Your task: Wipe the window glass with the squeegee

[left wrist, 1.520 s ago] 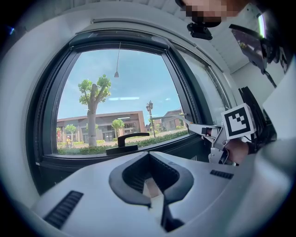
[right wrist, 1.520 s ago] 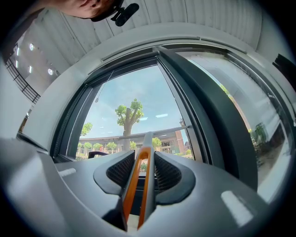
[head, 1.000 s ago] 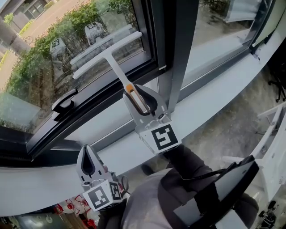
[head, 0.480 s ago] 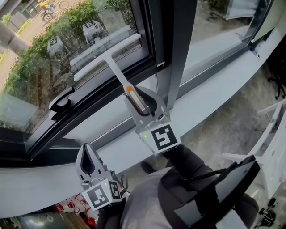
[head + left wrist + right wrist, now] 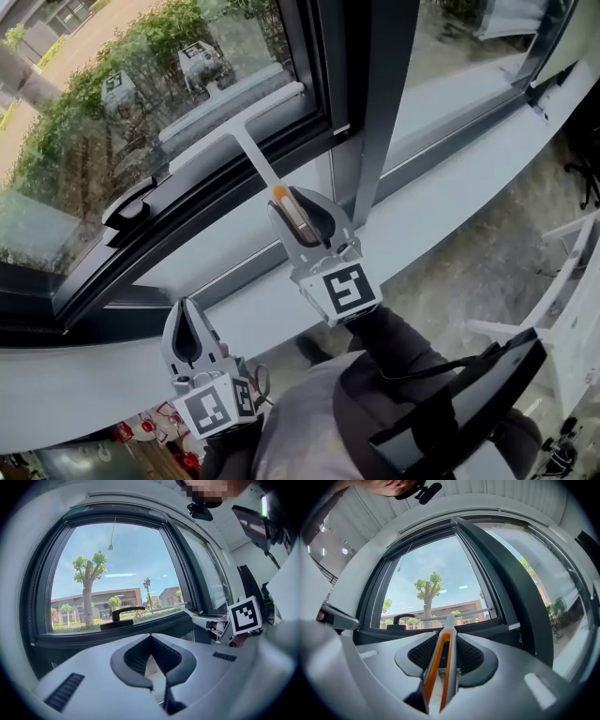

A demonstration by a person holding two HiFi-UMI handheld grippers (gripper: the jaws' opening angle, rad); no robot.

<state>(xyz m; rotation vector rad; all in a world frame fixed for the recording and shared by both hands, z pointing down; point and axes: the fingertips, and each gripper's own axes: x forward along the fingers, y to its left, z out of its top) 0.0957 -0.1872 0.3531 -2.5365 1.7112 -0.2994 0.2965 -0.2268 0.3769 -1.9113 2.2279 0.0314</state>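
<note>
Squeegee (image 5: 246, 133) is pinched by its handle in the right claw (image 5: 298, 217), blade laid low on the window glass (image 5: 103, 112) by the lower frame. Blade could be snagged on the window handle (image 5: 131, 212) — grip twisted. Left claw (image 5: 185, 339) pressed together, empty.

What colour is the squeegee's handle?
The squeegee handle is white with orange edges. It shows best in the right gripper view.

The squeegee (image 5: 251, 150) handle's rear end is hidden between the right gripper (image 5: 286, 199) fingers in the head view, and is cut off by the lower edge in the right gripper view. Contact between its blade and the glass (image 5: 94, 112) cannot be determined. The glass is cut off at the head view's top and left edges. Red items (image 5: 141, 436) at lower left are too small to be identified.
</note>
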